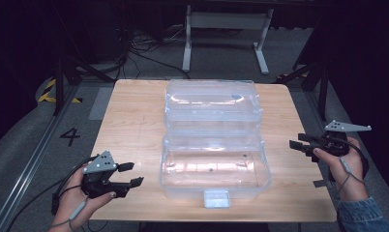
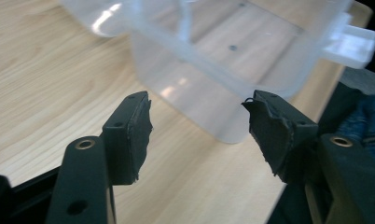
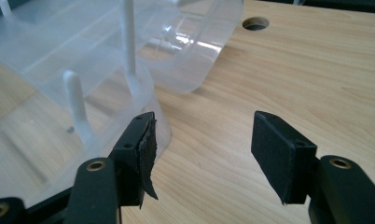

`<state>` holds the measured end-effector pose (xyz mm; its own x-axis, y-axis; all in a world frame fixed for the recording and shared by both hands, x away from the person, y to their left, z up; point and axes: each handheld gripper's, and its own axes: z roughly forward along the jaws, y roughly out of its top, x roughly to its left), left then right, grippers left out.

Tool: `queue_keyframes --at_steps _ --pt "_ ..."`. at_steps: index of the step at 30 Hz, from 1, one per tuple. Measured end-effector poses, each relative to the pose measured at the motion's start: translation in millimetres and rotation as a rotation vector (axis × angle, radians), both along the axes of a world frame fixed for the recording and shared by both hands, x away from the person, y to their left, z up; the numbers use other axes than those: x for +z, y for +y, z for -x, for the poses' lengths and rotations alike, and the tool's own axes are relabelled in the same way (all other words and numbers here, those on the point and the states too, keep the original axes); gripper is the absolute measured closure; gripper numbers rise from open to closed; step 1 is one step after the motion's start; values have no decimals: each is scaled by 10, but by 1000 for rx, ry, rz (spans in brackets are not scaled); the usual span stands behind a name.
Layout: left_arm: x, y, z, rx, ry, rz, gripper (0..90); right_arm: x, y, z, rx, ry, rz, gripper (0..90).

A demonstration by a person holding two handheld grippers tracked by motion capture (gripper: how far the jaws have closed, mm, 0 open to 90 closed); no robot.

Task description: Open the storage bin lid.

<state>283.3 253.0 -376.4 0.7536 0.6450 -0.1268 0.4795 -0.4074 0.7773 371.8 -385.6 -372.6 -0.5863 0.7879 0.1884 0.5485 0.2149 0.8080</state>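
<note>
**Open clear box lies between two empty grippers**

While a clear plastic box (image 1: 214, 140) lies opened flat in the middle of a light wooden table (image 1: 129, 121), a person holds one two-jaw gripper on each side of it. The box's lid half lies toward the far edge and its tray half toward the person, with a small latch tab (image 1: 216, 198) at the near rim. Nothing is inside it.

The left gripper (image 1: 127, 174) hovers over the table's near left corner, just beside the tray's left wall without touching it. Its jaws stand spread apart with nothing between them. In the left gripper view, the tray's rounded corner (image 2: 232, 100) sits just beyond the two black pads.

The right gripper (image 1: 298, 140) is held at the table's right edge, near the box's right side and apart from it. Its jaws are also spread wide and empty. In the right gripper view, bare wood shows between the pads, and the box wall (image 3: 143, 84) lies behind the left pad.
</note>
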Motion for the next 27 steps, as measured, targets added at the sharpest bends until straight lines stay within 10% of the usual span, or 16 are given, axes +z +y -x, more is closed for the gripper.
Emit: queue_keyframes --at_steps 13,27 --pt "-262 357 -191 191 -23 -42 363 -349 -128 138 25 -8 66 407" --pt "-568 540 -363 341 54 -63 340 -785 -32 88 75 58 122 378"
